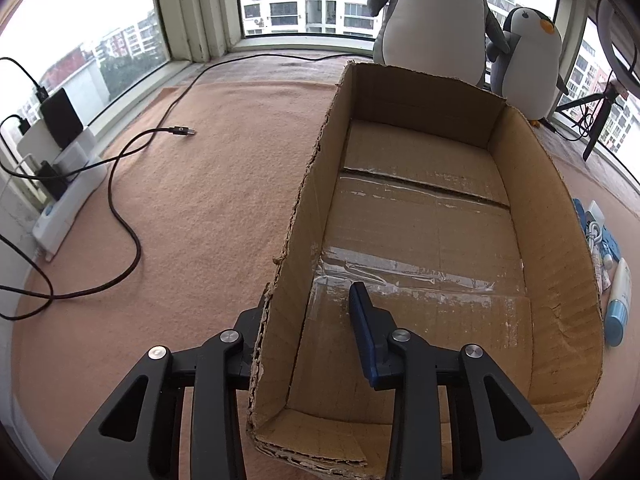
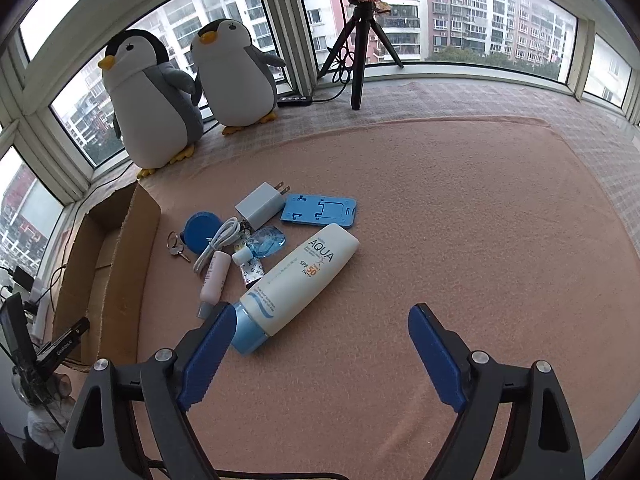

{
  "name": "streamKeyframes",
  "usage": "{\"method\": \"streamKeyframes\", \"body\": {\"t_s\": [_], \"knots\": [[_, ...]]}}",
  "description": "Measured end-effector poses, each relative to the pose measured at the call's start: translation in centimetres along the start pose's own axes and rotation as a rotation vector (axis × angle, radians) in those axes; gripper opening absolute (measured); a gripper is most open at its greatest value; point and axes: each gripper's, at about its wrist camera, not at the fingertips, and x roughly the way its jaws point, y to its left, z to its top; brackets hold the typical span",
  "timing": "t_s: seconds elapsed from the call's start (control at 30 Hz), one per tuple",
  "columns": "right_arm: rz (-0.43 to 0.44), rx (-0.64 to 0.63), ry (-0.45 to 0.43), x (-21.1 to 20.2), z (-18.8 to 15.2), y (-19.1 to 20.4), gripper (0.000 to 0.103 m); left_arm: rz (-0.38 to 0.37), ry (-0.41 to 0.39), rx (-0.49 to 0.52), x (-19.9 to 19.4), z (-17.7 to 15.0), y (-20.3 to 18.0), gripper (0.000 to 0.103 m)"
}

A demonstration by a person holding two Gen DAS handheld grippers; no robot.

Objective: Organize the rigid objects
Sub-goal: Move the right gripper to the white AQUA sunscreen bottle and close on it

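Note:
An empty cardboard box [image 1: 560,240] sits on the pink blanket; it also shows at the left of the right wrist view [image 2: 116,248]. My left gripper [image 1: 308,304] is open and straddles the box's left wall, one finger outside, one blue-padded finger inside. My right gripper [image 2: 320,332] is open and empty, just in front of a white sunscreen bottle [image 2: 304,276] with a blue cap. Behind it lie a white charger [image 2: 260,204], a blue phone stand [image 2: 320,210], a white cable [image 2: 218,240], a blue round case [image 2: 200,228], keys [image 2: 176,246] and a pink tube [image 2: 214,276].
Two plush penguins [image 2: 156,100] stand by the window. A tripod [image 2: 360,40] stands on the sill. A black cable [image 1: 128,208] and a white power strip [image 1: 64,196] lie to the box's left. The sunscreen bottle [image 1: 618,304] lies to the box's right.

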Motion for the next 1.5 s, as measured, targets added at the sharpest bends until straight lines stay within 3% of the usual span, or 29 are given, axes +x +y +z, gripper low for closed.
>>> {"method": "streamKeyframes", "body": {"t_s": [0.23, 0.37, 0.93, 1.17, 1.33, 1.5], "knots": [[0.001, 0.048, 0.104, 4.1, 0.4, 1.3, 0.072, -0.003, -0.009, 0.006, 0.0, -0.1, 0.0, 0.034], [0.002, 0.077, 0.156, 6.0, 0.3, 1.7, 0.070, -0.001, -0.011, 0.006, 0.0, 0.0, 0.0, 0.034], [-0.114, -0.063, 0.165, 8.6, 1.0, 5.3, 0.070, 0.001, -0.014, 0.002, 0.0, -0.1, 0.1, 0.034], [-0.130, -0.114, 0.160, 8.3, 0.9, 3.6, 0.069, 0.002, -0.015, 0.001, 0.0, 0.0, 0.1, 0.034], [-0.152, -0.181, 0.163, 8.2, 0.6, 1.6, 0.052, 0.006, -0.015, 0.004, 0.0, 0.0, 0.1, 0.034], [-0.144, -0.174, 0.186, 8.4, 0.5, -1.3, 0.050, 0.013, -0.011, 0.006, 0.1, 0.1, 0.0, 0.034]]}}
